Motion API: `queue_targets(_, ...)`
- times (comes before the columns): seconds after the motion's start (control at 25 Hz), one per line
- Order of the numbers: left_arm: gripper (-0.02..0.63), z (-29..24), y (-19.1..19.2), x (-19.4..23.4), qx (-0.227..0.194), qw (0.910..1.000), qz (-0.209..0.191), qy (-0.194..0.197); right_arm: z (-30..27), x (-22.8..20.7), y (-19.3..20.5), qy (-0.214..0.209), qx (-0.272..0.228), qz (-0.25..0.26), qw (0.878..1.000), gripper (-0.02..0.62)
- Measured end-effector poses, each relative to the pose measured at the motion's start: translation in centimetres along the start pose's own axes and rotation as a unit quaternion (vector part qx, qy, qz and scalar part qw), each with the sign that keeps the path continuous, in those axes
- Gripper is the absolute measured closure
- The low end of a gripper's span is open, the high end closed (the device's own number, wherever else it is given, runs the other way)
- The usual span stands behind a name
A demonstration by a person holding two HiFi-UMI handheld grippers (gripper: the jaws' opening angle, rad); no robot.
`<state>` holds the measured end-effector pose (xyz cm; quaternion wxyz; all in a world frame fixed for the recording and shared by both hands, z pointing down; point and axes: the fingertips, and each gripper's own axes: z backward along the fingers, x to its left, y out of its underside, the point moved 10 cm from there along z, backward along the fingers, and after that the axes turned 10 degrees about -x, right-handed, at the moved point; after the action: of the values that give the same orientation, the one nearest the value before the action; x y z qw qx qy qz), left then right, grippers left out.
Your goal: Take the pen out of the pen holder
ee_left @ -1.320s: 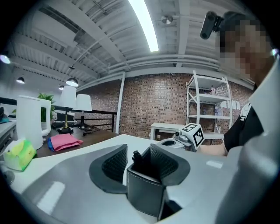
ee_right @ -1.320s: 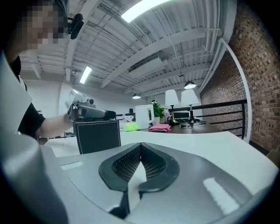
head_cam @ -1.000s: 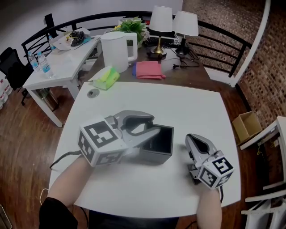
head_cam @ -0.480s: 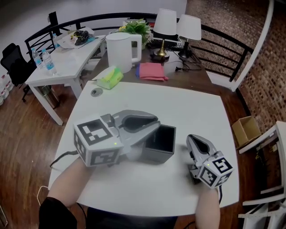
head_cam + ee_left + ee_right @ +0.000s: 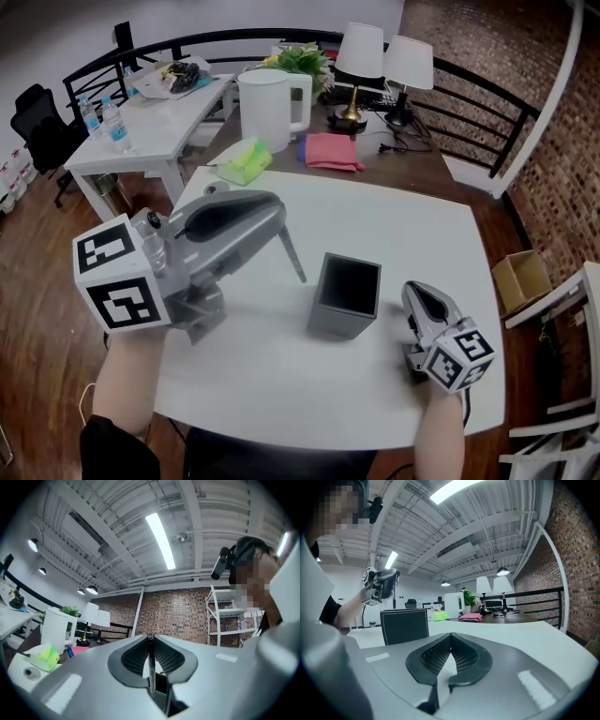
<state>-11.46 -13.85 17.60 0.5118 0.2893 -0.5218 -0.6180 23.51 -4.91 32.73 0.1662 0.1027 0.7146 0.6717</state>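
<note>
A dark slim pen [image 5: 292,255] hangs slanted from my left gripper [image 5: 279,220], which is shut on its upper end, up and to the left of the holder. In the left gripper view the pen [image 5: 150,667] runs straight down between the closed pads of that gripper [image 5: 151,638]. The black square pen holder [image 5: 345,298] stands upright on the white table [image 5: 412,225], and its inside looks dark with nothing sticking out. My right gripper [image 5: 414,292] rests on the table just right of the holder, shut with nothing in it. The right gripper view shows the holder [image 5: 405,625] beyond the closed right gripper [image 5: 450,635].
Behind the white table a brown desk carries a white kettle [image 5: 272,108], a green pack [image 5: 244,161], a pink cloth [image 5: 330,152] and two lamps [image 5: 361,56]. A second white table [image 5: 159,112] stands far left. A black railing and a brick wall lie beyond.
My left gripper has shut on the pen inside the holder, then risen and swung left, drawing the pen clear of it. The right gripper has stayed put.
</note>
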Motion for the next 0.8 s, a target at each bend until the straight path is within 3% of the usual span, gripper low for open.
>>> queue_targets(0.08,0.568,1.4,-0.4,0.5,0.008,0.9999,0.010,-0.008,0.0,0.0,0.0,0.002,-0.002,0.001,1.000,0.581)
queue_targets(0.2,0.568,2.7,1.5,1.7,0.074,0.9949,0.068,-0.011,0.0,-0.1,0.1,0.005,-0.007,0.001,1.000,0.581)
queue_targets(0.32,0.568,3.0,5.4,2.5,0.157,0.9787,0.131,-0.020,0.1,-0.1,0.0,0.008,-0.008,0.002,1.000,0.581)
queue_targets(0.44,0.568,2.8,9.0,2.9,0.204,0.9639,0.168,-0.032,0.2,-0.1,-0.1,0.011,-0.009,0.001,1.000,0.581)
queue_targets(0.8,0.565,0.9,13.9,5.0,0.204,0.9456,0.238,-0.088,0.2,-0.1,0.0,0.014,-0.011,0.001,1.000,0.581)
